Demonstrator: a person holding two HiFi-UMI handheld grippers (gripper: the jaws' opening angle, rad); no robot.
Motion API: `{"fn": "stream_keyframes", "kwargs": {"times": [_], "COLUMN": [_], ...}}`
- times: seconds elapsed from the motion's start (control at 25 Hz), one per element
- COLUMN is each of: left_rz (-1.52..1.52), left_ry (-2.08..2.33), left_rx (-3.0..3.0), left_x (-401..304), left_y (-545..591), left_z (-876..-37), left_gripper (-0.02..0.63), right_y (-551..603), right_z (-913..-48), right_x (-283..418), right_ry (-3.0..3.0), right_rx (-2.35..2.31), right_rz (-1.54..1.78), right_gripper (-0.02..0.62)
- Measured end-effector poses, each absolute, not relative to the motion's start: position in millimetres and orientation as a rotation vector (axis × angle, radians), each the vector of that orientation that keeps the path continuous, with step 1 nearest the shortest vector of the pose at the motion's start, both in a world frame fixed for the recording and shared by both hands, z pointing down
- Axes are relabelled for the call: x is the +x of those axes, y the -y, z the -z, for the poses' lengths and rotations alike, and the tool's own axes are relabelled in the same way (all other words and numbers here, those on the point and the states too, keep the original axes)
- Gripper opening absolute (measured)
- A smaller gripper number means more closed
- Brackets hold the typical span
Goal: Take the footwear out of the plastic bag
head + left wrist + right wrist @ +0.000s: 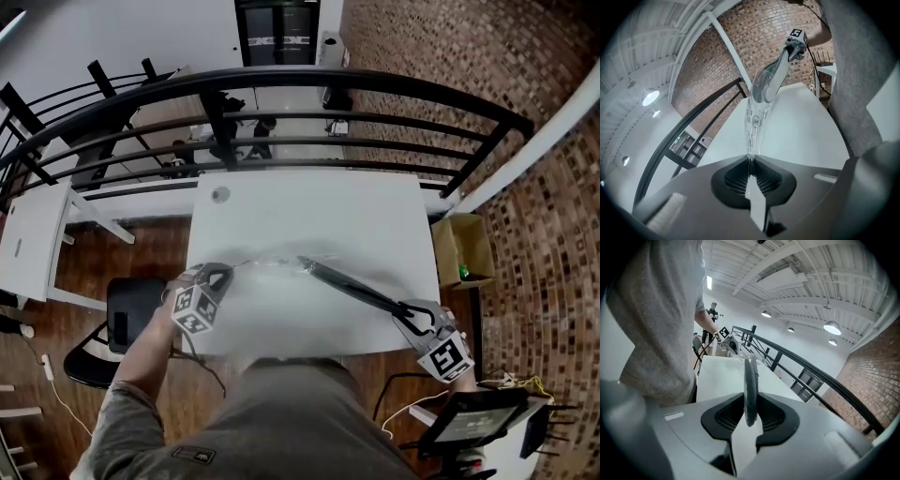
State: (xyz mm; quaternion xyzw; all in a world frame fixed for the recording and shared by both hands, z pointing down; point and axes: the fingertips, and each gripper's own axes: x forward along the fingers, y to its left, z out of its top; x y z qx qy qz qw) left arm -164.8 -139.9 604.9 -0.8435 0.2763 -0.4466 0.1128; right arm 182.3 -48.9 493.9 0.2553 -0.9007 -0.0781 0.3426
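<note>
A clear plastic bag (272,263) is stretched above the white table (281,211) between my two grippers. My left gripper (222,273) is shut on the bag's near edge (751,154), and the film runs away from its jaws toward the right gripper (793,42). A thin dark slipper (352,289) sticks out of the bag's right end. My right gripper (405,314) is shut on the slipper's heel end (750,394), which stands on edge between the pads. The far end of the slipper (765,86) is still inside the bag.
A black railing (281,89) runs along the table's far side. A black chair (117,323) stands at the left, a cardboard box (461,248) at the right, and a small round disc (219,195) lies on the table's far left part. A person stands in the distance (712,312).
</note>
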Motion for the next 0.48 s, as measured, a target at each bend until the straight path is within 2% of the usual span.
{"fn": "stream_keyframes", "kwargs": {"times": [0.48], "left_rz": [1.188], "left_ry": [-1.048], "left_rx": [-2.592], "left_x": [-176.9], "left_y": [140.6], "left_z": [-597.1], "left_gripper": [0.003], "right_y": [63.0], "right_z": [-474.6], "right_x": [197.9], "right_ry": [2.433], "right_rx": [0.976], "right_rz": [0.111], "right_gripper": [0.104]}}
